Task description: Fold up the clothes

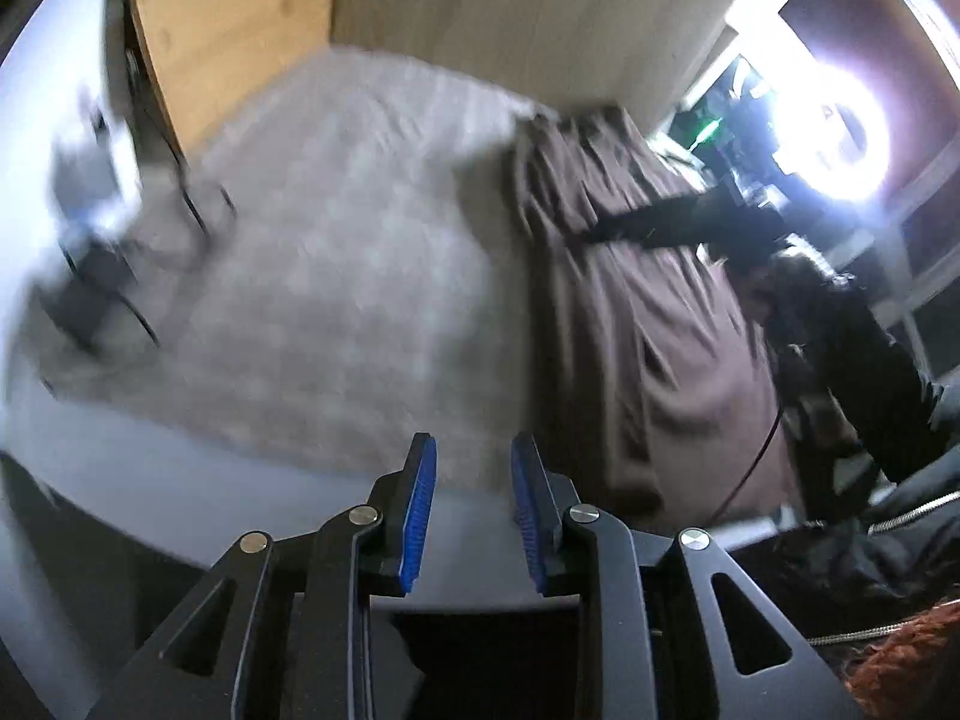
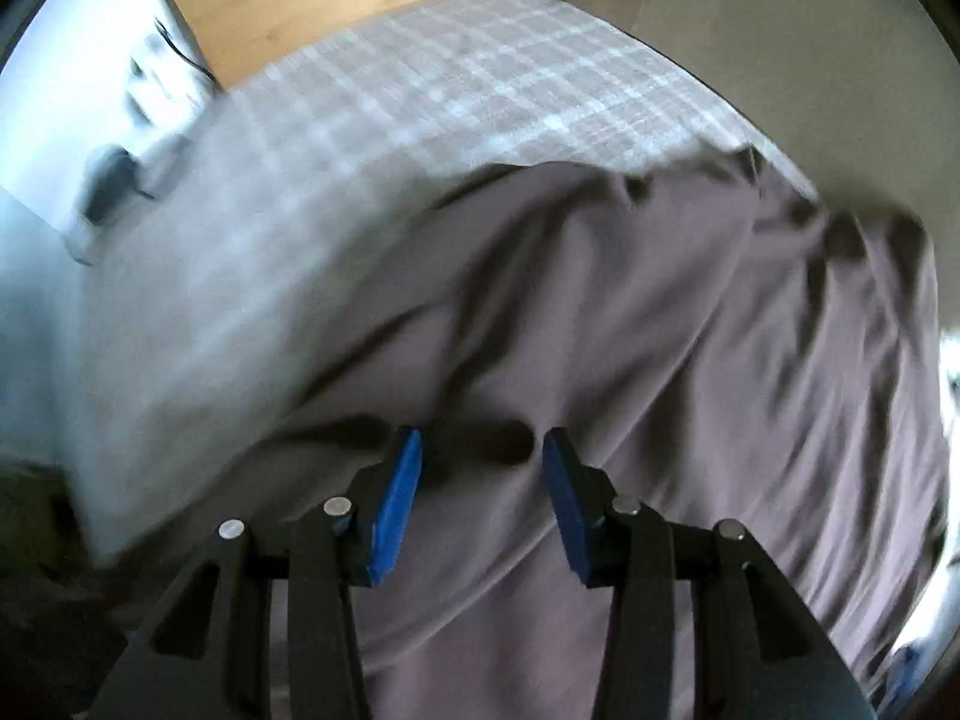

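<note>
A brown garment (image 1: pixel 630 300) lies crumpled along the right side of a bed with a grey checked cover (image 1: pixel 336 252). My left gripper (image 1: pixel 474 450) hovers open above the bed's near edge, left of the garment, with nothing between its blue pads. In the right wrist view the same brown garment (image 2: pixel 660 330) spreads wide over the checked cover (image 2: pixel 468 84). My right gripper (image 2: pixel 480 450) stands open just above the cloth, its pads apart and empty. In the left wrist view the right gripper's dark body (image 1: pixel 678 228) reaches over the garment from the right.
A wooden headboard (image 1: pixel 228 24) and a beige wall (image 1: pixel 540 18) border the bed. A white wall with dark cables (image 1: pixel 96 192) is at the left. A person's dark sleeve (image 1: pixel 852 360) and a bright window (image 1: pixel 828 126) are at the right. An orange knitted thing (image 1: pixel 900 654) lies bottom right.
</note>
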A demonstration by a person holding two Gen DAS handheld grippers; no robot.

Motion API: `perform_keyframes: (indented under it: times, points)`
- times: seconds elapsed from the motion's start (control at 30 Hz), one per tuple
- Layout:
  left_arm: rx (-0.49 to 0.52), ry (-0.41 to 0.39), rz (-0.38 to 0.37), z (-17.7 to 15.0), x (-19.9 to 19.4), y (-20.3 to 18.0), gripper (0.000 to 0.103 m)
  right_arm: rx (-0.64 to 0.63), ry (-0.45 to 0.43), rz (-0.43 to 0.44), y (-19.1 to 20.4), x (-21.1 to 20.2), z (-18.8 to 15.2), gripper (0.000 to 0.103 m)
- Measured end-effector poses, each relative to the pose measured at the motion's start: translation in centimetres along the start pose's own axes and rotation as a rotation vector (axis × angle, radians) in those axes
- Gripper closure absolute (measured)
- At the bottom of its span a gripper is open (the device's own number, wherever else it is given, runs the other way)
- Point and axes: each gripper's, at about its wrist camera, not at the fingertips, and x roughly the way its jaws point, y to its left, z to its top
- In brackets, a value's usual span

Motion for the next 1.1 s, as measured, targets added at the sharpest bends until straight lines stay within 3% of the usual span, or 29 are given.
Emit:
perform_keyframes:
  times: [0.1, 0.2, 0.37, 0.57, 0.7, 0.83, 0.9, 0.97, 1.1]
  points:
    - [0.027, 0.025, -0.035, -1.6, 2.4, -1.7, 0.078, 0.022, 0.014, 0.111, 3.2, -2.4, -4.8, 0.061]
    - [0.095, 0.028, -0.078, -2.7, 3.4, -4.0, 0.078, 0.05, 0.073, 0.137, 5.9, -2.6, -9.5, 0.061]
    - [0.27, 0.067, 0.06, -4.0, 5.9, -5.6, 0.078, 0.249, 0.125, 0.209, 7.6, -1.3, -14.8, 0.061]
    - [0.398, 0.079, 0.053, -6.3, 5.7, -5.5, 0.078, 0.192, 0.076, 0.183, 12.0, -3.1, -18.5, 0.061]
    - [0.426, 0.067, 0.056, -5.6, 6.4, -5.9, 0.078, 0.172, 0.073, 0.136, 12.8, -3.3, -19.6, 0.061]
    - [0.453, 0.054, 0.059, -5.0, 7.1, -6.4, 0.079, 0.27, 0.027, 0.129, 10.0, -5.6, -22.0, 0.061]
    - [0.467, 0.048, 0.06, -4.6, 7.5, -6.6, 0.099, 0.353, -0.014, 0.063, 7.2, -7.6, -24.5, 0.061]
    - [0.481, 0.042, 0.062, -4.3, 7.8, -6.9, 0.099, 0.469, -0.033, -0.015, 3.9, -9.5, -27.7, 0.061]
    - [0.358, 0.001, -0.059, -2.3, 4.1, -5.7, 0.099, 0.698, -0.06, -0.16, -1.4, -13.2, -35.0, 0.061]
